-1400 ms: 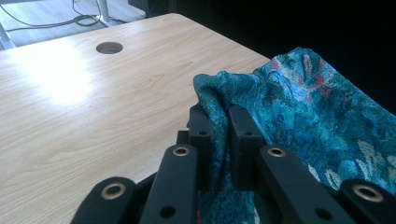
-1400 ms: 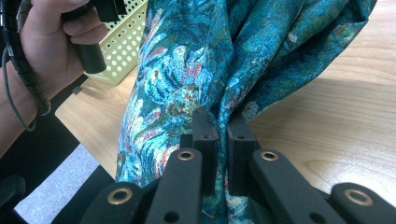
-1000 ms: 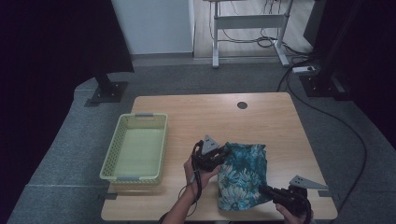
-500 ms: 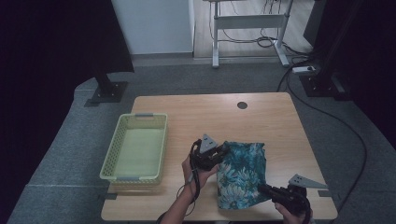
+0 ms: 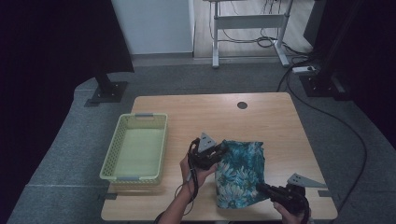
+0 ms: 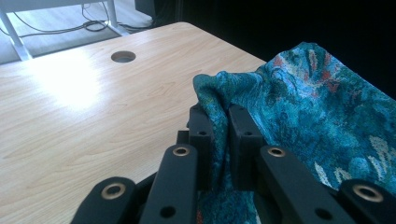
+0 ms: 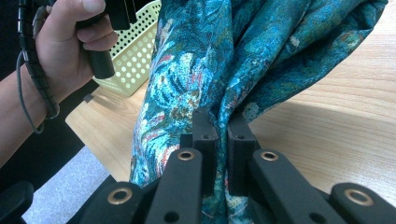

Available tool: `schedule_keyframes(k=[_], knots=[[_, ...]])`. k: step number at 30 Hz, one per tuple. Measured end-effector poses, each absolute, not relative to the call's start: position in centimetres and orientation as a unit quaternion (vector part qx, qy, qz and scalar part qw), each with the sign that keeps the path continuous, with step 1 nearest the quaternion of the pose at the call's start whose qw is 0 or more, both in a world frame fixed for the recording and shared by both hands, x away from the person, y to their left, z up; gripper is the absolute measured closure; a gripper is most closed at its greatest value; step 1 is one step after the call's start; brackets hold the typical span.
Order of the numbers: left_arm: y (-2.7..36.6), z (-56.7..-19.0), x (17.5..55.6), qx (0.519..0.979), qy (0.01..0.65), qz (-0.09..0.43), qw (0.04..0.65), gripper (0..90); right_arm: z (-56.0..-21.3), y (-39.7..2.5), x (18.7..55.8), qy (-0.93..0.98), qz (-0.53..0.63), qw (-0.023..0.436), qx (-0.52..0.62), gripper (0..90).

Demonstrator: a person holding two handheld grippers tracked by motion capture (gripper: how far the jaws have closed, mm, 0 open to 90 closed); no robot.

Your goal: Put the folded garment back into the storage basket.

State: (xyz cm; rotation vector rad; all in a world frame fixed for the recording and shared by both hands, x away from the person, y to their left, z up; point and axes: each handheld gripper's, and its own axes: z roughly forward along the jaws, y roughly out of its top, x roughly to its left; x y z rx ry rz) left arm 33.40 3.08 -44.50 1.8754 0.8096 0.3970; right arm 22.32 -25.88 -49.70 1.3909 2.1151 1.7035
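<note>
Teal floral-print cloth point(image 5: 240, 173) lifted off light wooden table point(image 5: 280, 121), pinched at both ends.
Left gripper point(image 6: 219, 122) clamped on far-left corner, right gripper point(image 7: 219, 126) clamped on near edge; since a second ago left end pulled slightly up and leftward, toward pale green plastic mesh basket point(image 5: 136, 148). Looks like mid-carry or fold, cloth bunched, hanging between jaws.

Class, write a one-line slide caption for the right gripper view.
Right gripper shut on a teal flowered cloth above the wooden table.
</note>
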Motion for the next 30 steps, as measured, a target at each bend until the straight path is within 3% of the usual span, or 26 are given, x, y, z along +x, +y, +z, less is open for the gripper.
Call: schedule_keyframes(k=[30], knots=[[4.2, -42.8, 33.4, 0.777, 0.337, 0.181, 0.501, 81.7, -48.3, -24.7, 23.0, 0.697, 0.563, 0.047, 0.441, 84.1]])
